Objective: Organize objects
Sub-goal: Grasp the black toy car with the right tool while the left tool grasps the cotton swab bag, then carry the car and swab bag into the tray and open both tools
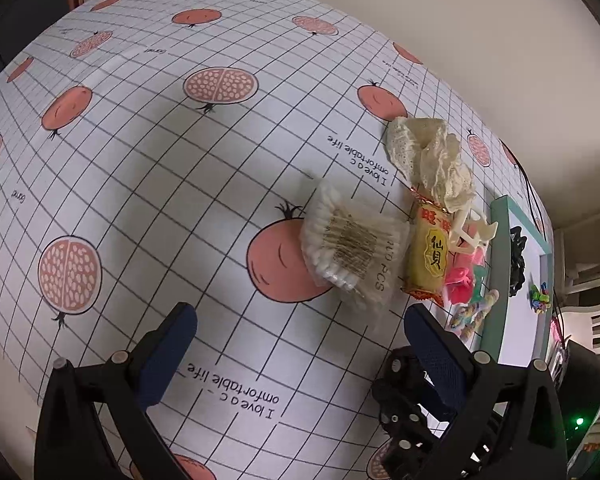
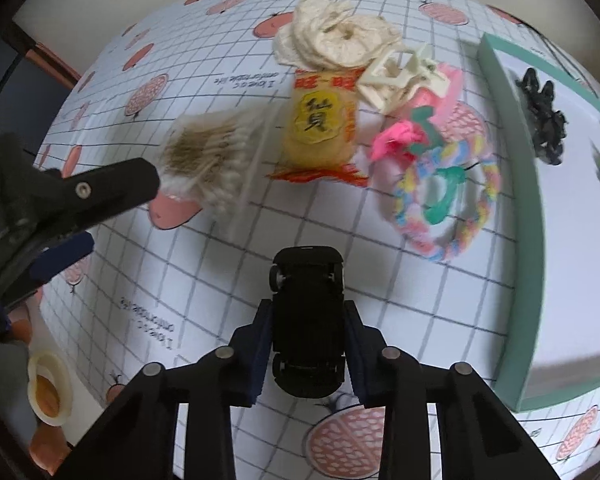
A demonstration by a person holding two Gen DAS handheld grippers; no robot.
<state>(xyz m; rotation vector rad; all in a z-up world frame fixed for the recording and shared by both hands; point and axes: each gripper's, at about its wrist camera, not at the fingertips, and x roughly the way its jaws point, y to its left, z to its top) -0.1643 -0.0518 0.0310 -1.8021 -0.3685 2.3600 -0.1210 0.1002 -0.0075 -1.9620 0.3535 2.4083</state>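
Right wrist: swab pack, snack packet beyond toy car.

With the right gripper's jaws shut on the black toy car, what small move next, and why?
Probably carry the black toy car rightward over the green tray's rim: the right gripper already clamps it, and the tray already holds a black hair clip.

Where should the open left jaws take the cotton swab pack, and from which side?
Probably across the short width of the cotton swab pack, near its middle, coming from above. It lies flat on the tablecloth, and the snack packet sits close against its far side, so a sideways approach looks crowded. The left gripper is open, just short of it.
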